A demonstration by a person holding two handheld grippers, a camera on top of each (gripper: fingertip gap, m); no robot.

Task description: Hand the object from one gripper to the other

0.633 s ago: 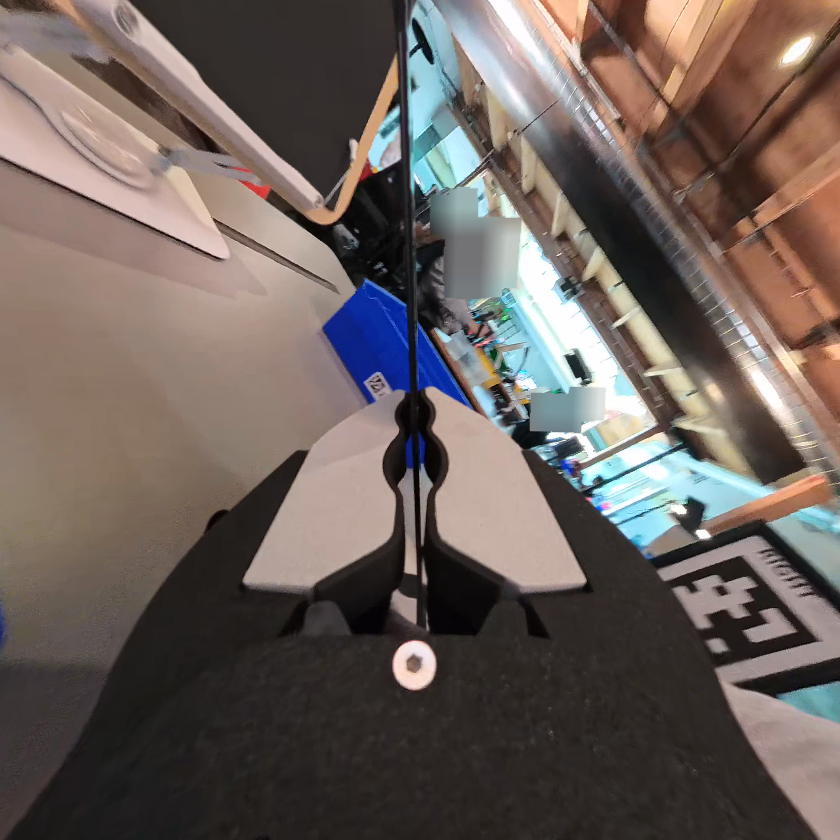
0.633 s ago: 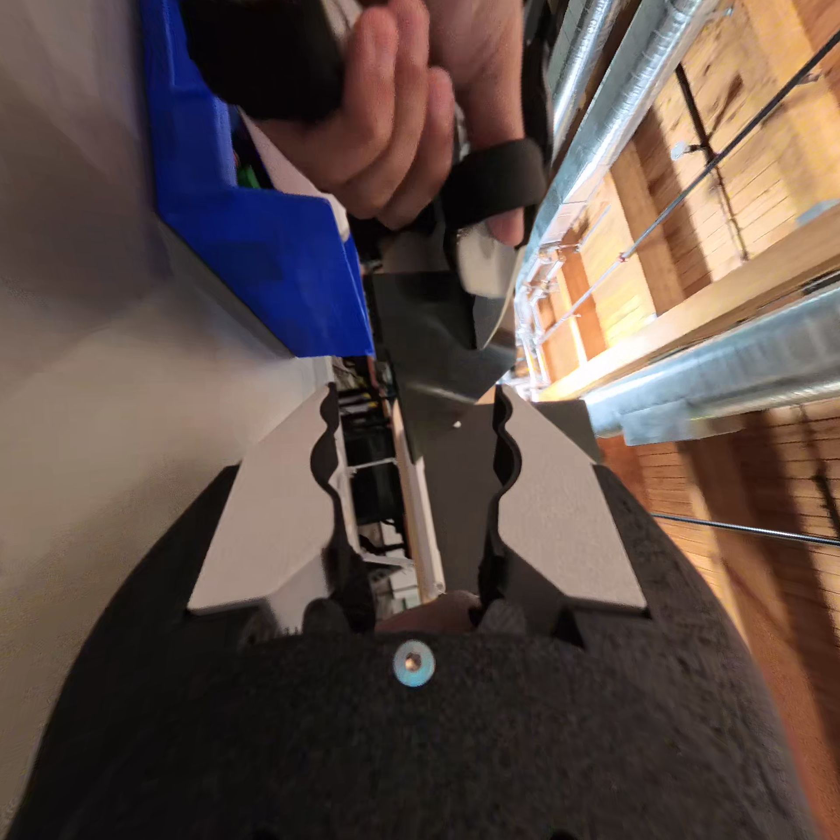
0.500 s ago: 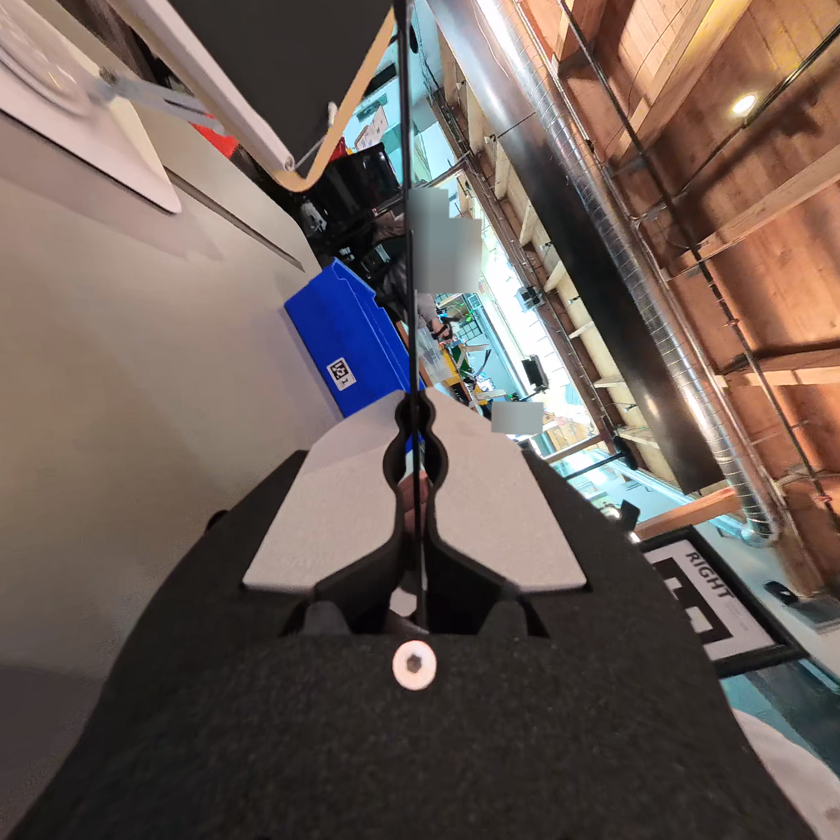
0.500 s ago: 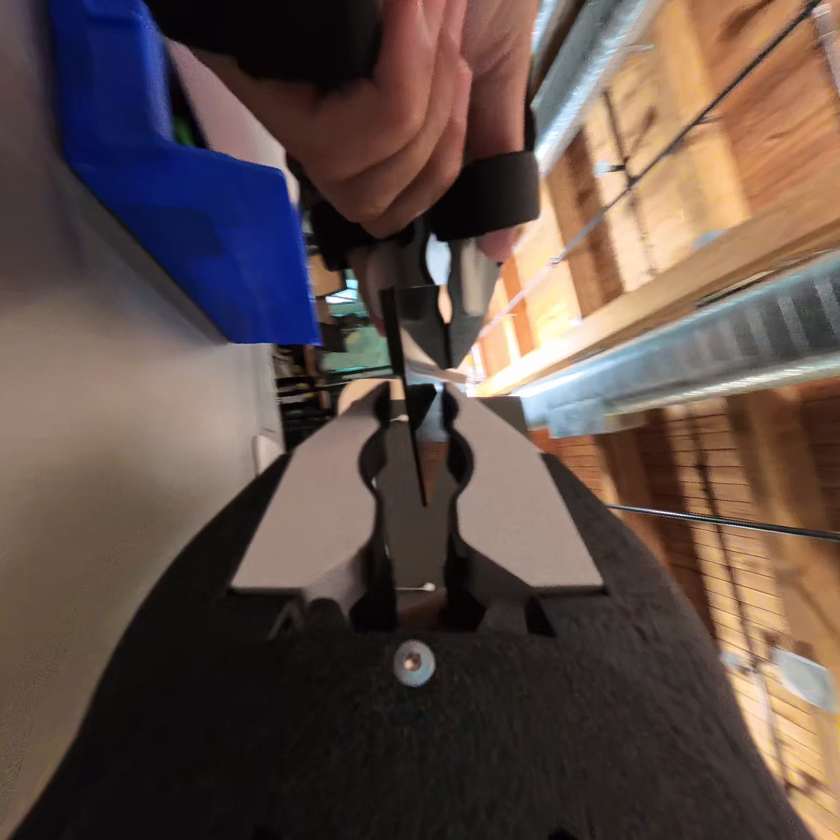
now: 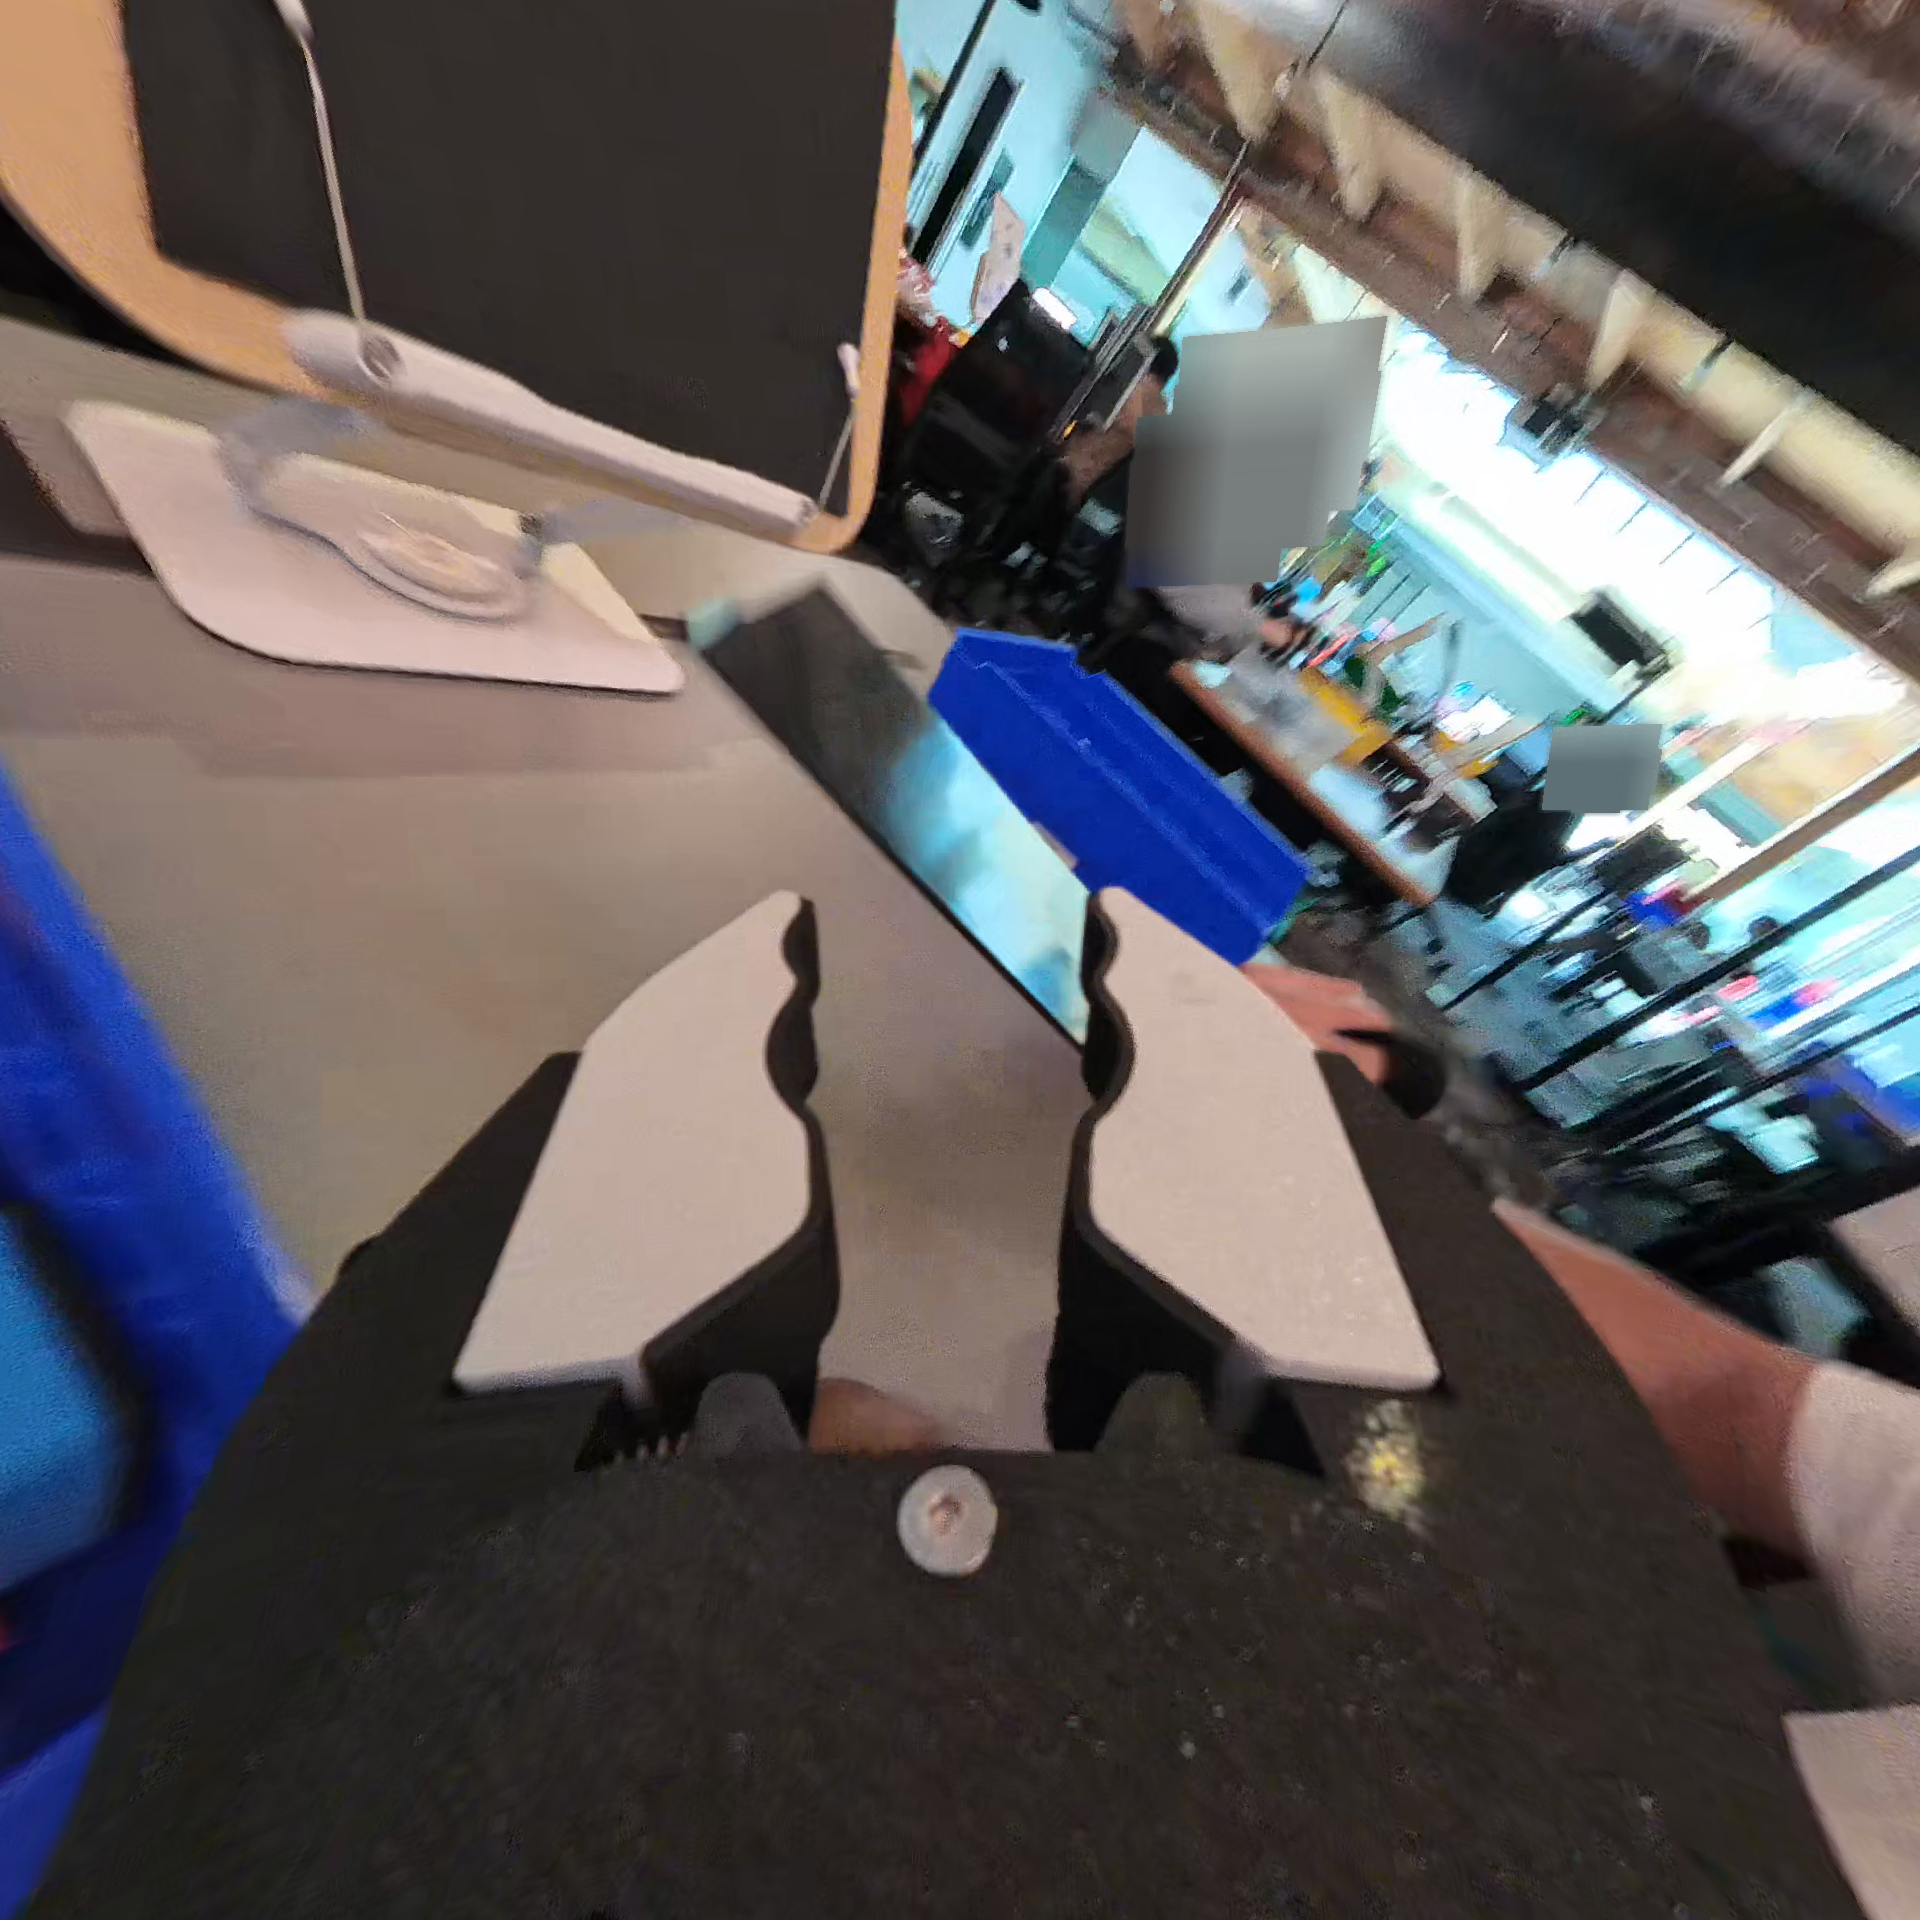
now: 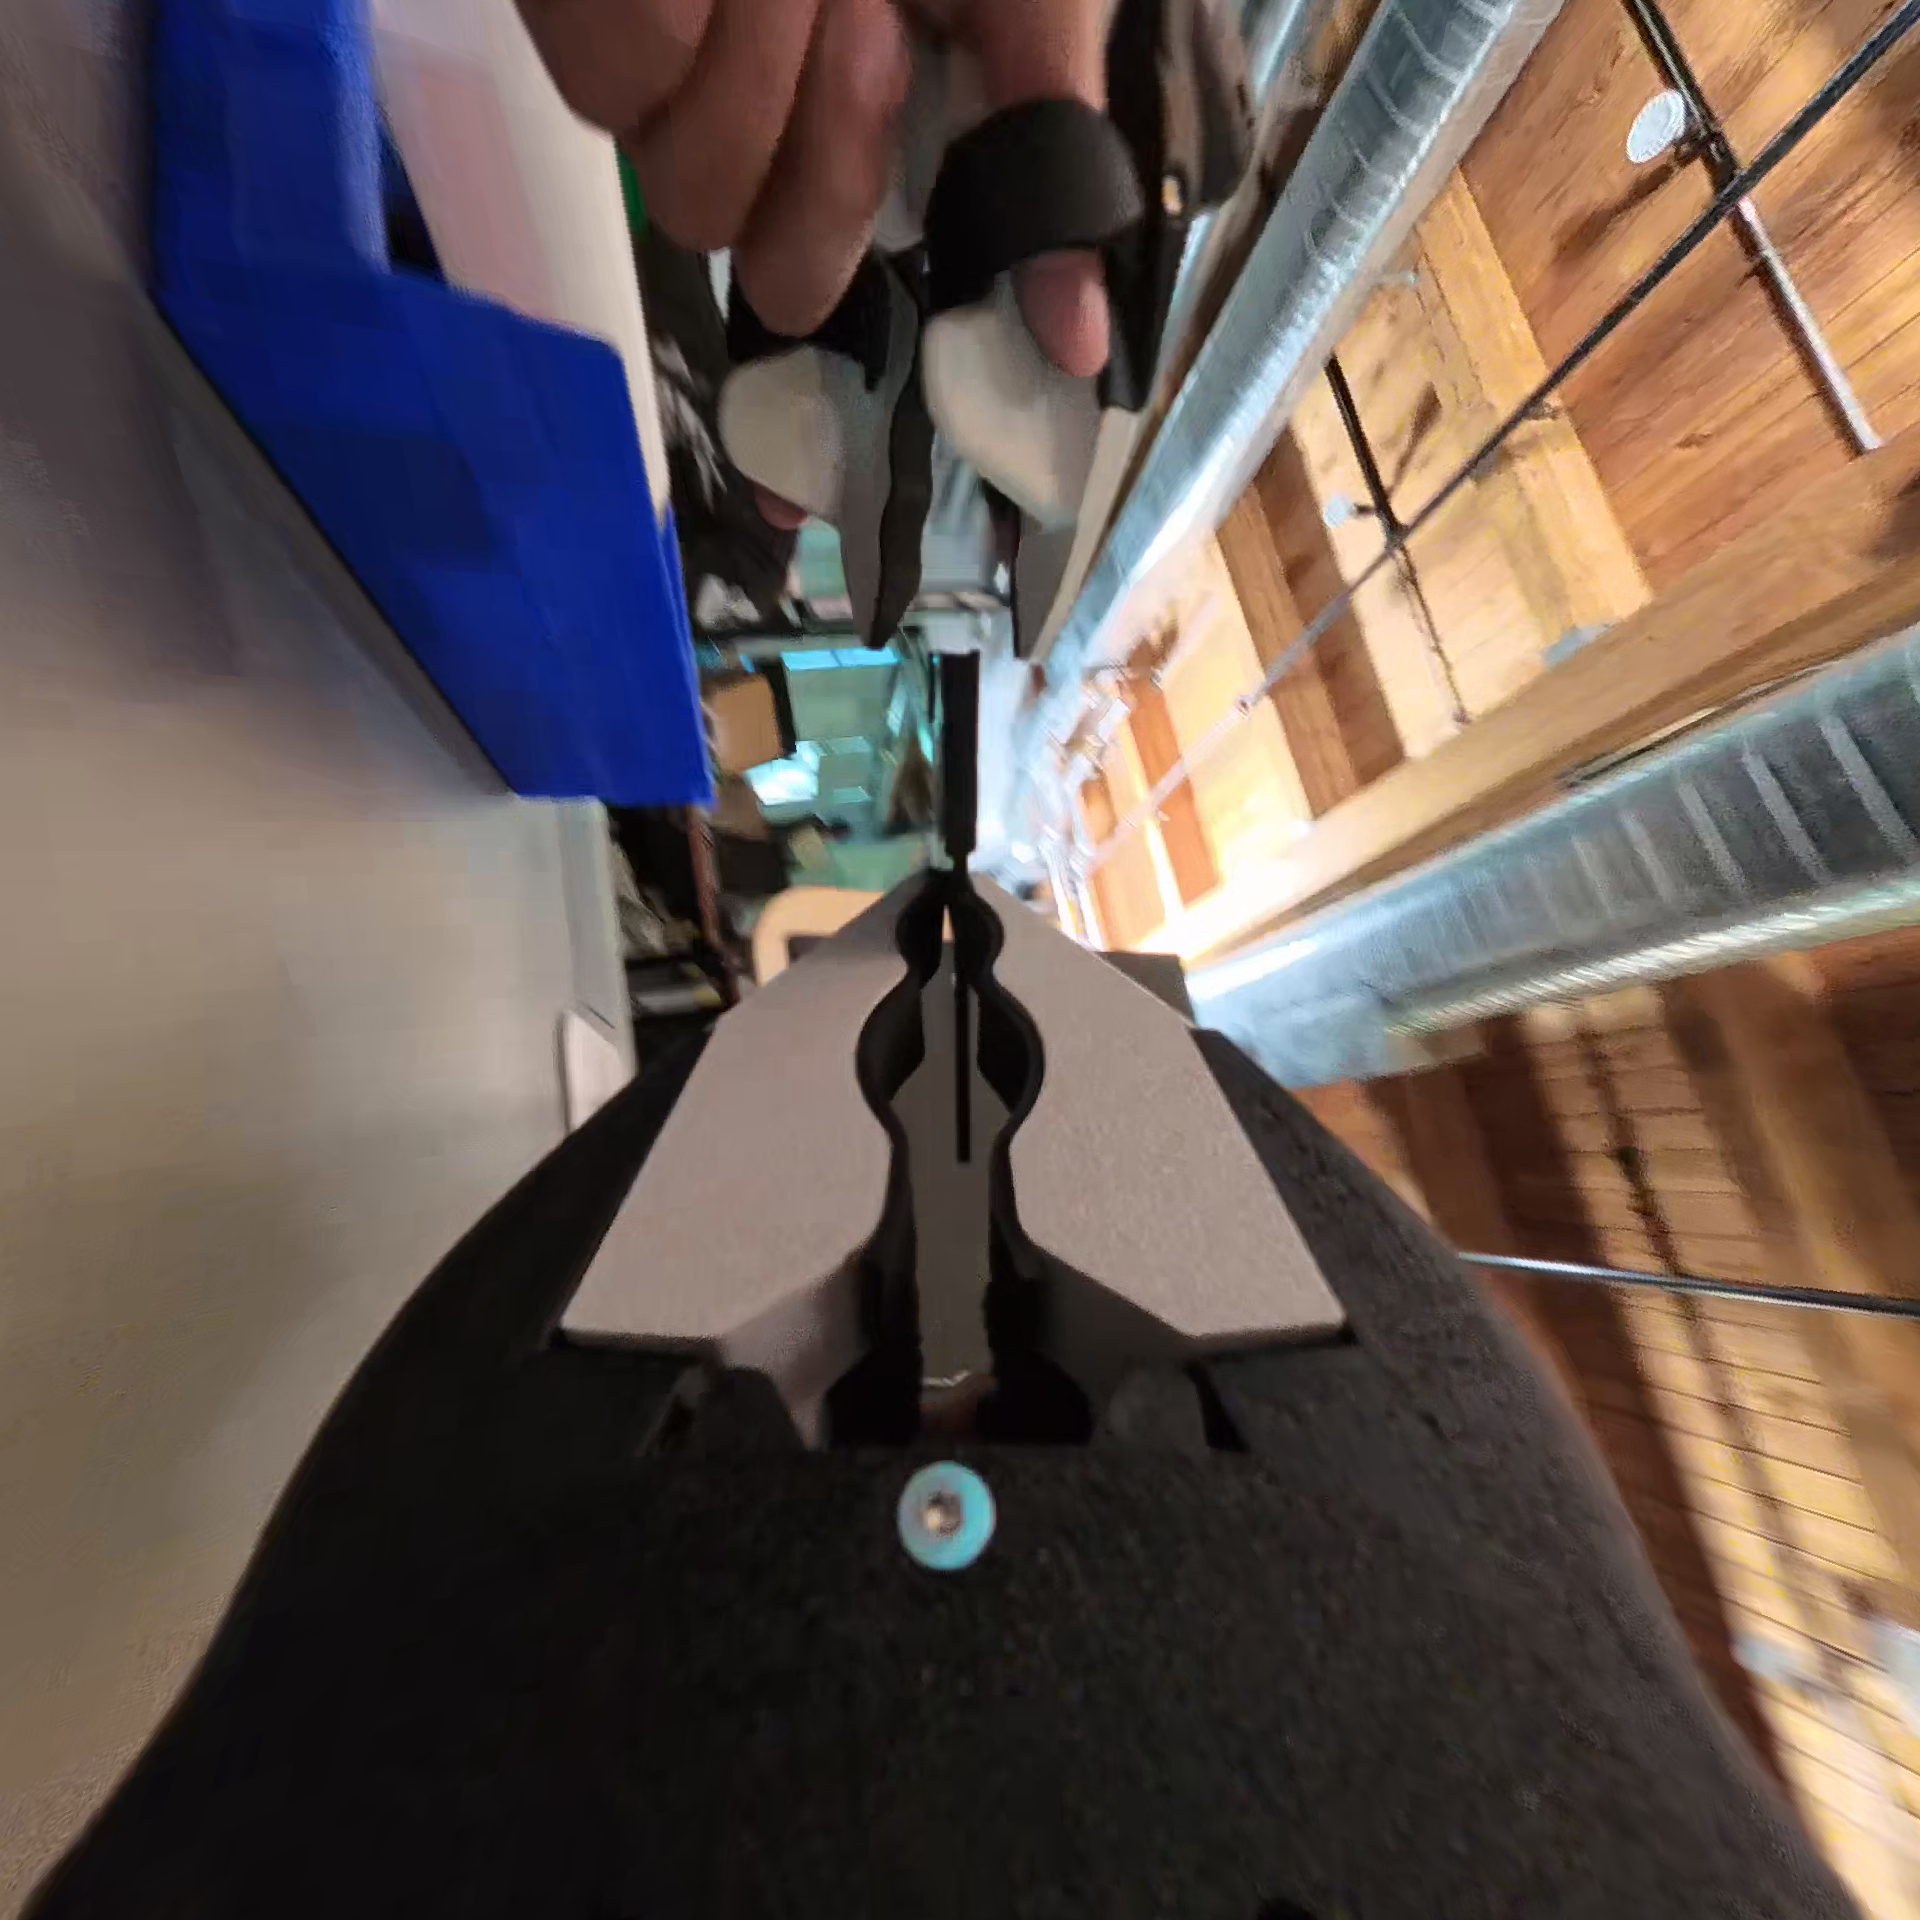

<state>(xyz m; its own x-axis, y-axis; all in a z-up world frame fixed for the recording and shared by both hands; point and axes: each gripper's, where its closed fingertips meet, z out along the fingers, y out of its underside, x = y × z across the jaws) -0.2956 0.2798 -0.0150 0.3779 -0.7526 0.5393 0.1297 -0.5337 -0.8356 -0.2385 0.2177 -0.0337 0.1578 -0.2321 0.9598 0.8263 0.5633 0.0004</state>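
The object is a thin, flat black sheet. In the right wrist view I see it edge-on (image 6: 957, 748), and my right gripper (image 6: 951, 883) is shut on it, with its end sticking out past the fingertips. In the left wrist view the same sheet (image 5: 904, 790) shows its glossy face and slants across the gap ahead of my left gripper (image 5: 948, 914). The left gripper is open, empty and clear of the sheet. It also shows farther off in the right wrist view (image 6: 951, 623), held by a hand (image 6: 790, 125), its jaws apart just beyond the sheet's end.
A blue bin (image 5: 1122, 800) stands on the grey table (image 5: 364, 883); it also shows in the right wrist view (image 6: 436, 468). A monitor on a white stand (image 5: 416, 540) is at the back left. Something blue (image 5: 83, 1247) fills the left edge. An arm (image 5: 1662, 1371) is at the right. The gap from one gripper's tips to the other's is roughly 9 centimetres.
The left gripper has opened, let go of the black sheet and drawn back from it. The right gripper has shut on the sheet and now holds it alone.
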